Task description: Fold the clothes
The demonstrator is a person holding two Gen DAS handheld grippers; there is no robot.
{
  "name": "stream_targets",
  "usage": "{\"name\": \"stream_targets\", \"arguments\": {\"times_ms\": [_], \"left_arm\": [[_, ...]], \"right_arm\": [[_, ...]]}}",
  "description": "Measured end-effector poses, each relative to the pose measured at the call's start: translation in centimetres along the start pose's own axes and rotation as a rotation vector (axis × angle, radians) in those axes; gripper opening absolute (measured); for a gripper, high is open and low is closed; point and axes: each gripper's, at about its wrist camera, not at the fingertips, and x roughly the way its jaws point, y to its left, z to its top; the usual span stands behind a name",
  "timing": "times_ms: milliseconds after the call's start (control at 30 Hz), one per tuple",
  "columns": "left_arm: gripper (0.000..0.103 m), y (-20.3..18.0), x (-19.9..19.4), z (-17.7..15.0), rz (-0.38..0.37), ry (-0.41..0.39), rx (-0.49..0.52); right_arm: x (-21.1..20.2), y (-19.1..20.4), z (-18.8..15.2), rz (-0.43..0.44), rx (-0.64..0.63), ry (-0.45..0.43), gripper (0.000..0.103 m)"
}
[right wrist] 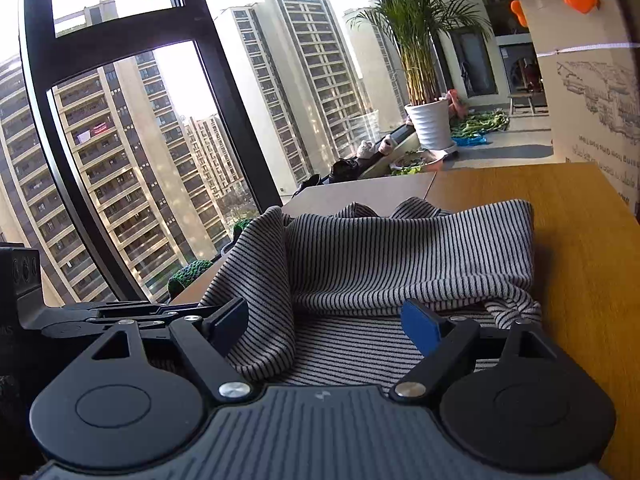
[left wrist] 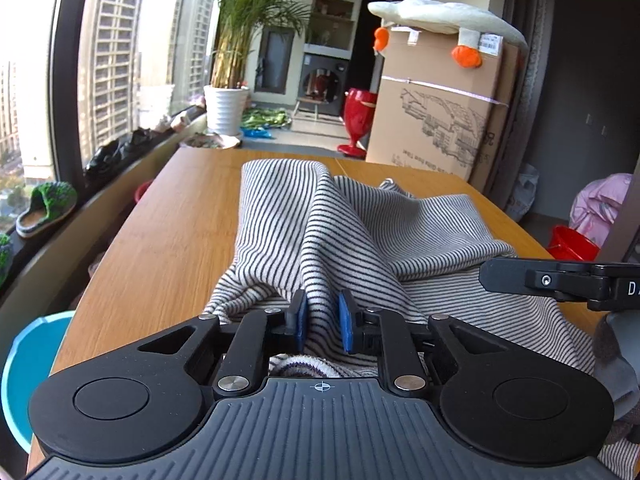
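A grey garment with thin black stripes (left wrist: 288, 216) lies rumpled on the wooden table (left wrist: 172, 216). My left gripper (left wrist: 323, 322) is shut on a raised fold of it, and the blue pads (left wrist: 347, 326) squeeze the cloth at its near edge. One black finger (left wrist: 520, 274) of my right gripper reaches in from the right above the fabric. In the right wrist view the striped garment (right wrist: 400, 256) is folded over on itself. My right gripper (right wrist: 324, 320) stands open just above it, and a hanging fold drapes between the wide jaws without being pressed.
A tall cardboard box (left wrist: 436, 120) with a plush toy on top stands past the table's far right corner. A white plant pot (left wrist: 226, 108) and a red vase (left wrist: 358, 120) are beyond the table. A blue bucket (left wrist: 28, 368) sits low left, a red bucket (left wrist: 572, 242) right. Slippers (left wrist: 48, 208) line the window sill.
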Motion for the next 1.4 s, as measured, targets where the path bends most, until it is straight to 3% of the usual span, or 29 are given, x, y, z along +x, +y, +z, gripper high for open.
{"name": "stream_targets", "arguments": {"times_ms": [100,133,167,200,233,267,333,400,433,567,633,667,733,800,900,933,1000,1033,1067,1233,1267,1400], "left_arm": [[0.006,1.6,-1.2,2.4,0.062,-0.066,0.020],[0.006,2.2,-1.8,3.2,0.098,-0.098,0.029],[0.006,3.0,-2.3,4.1,0.138,-0.127,0.027],[0.006,3.9,-2.7,5.0,0.173,-0.152,0.016],[0.006,4.8,-3.1,5.7,0.176,-0.156,-0.009],[0.007,5.5,-3.5,6.3,0.154,-0.145,-0.046],[0.012,5.9,-4.0,6.2,0.106,-0.115,-0.103],[0.036,5.4,-4.4,5.2,0.079,-0.071,-0.110],[0.042,5.2,-4.5,4.7,0.073,-0.048,-0.111],[0.056,4.5,-5.0,1.2,0.011,0.117,-0.129],[0.058,3.7,-5.0,-0.1,0.010,0.170,-0.121],[0.061,3.4,-5.2,-0.3,0.024,0.170,-0.106],[0.069,2.9,-5.6,-0.6,0.052,0.151,-0.076],[0.075,2.9,-5.8,-0.3,0.063,0.133,-0.078],[0.075,2.6,-6.1,0.3,0.067,0.115,-0.070],[0.076,2.4,-6.2,0.5,0.070,0.108,-0.061],[0.080,2.1,-6.7,0.8,0.080,0.096,-0.044],[0.081,1.9,-7.1,1.0,0.088,0.088,-0.037],[0.083,1.9,-7.4,1.1,0.095,0.077,-0.032],[0.089,1.6,-9.1,1.4,0.096,0.013,-0.014],[0.091,1.2,-9.4,1.4,0.078,0.000,0.003],[0.093,-2.4,-8.7,1.3,0.016,-0.036,0.126]], "right_arm": [[0.4,2.0,2.6,-0.063,-0.251,0.026,0.083],[1.2,2.6,3.2,-0.072,-0.339,0.057,0.075],[2.3,3.2,3.7,-0.077,-0.413,0.099,0.055],[3.4,3.8,3.6,-0.069,-0.451,0.138,0.043],[4.5,4.4,3.4,-0.062,-0.488,0.176,0.034],[5.6,5.0,3.3,-0.055,-0.525,0.215,0.034],[7.3,5.3,3.3,0.011,-0.443,0.240,0.034],[7.9,4.9,3.8,0.069,-0.317,0.232,0.042],[7.8,4.6,4.1,0.090,-0.240,0.212,0.050],[5.4,5.8,3.2,0.078,-0.340,0.126,0.051],[4.3,6.2,2.5,0.100,-0.395,0.155,0.051],[3.7,6.5,2.2,0.112,-0.422,0.170,0.051],[2.6,6.8,1.9,0.232,-0.371,0.223,0.054],[1.8,7.9,0.9,0.347,-0.361,0.283,0.068],[2.0,10.3,-1.6,0.335,-0.492,0.289,0.070],[2.3,10.7,-2.2,0.316,-0.523,0.279,0.068],[3.1,10.8,-2.5,0.305,-0.511,0.271,0.043],[3.3,10.6,-2.1,0.303,-0.488,0.275,0.021],[3.3,10.2,-1.3,0.294,-0.461,0.269,0.014],[1.8,6.1,4.6,0.276,-0.222,0.170,0.010],[1.4,5.4,5.6,0.287,-0.169,0.152,0.006],[-0.1,3.8,7.7,0.350,-0.022,0.123,0.006]]}}
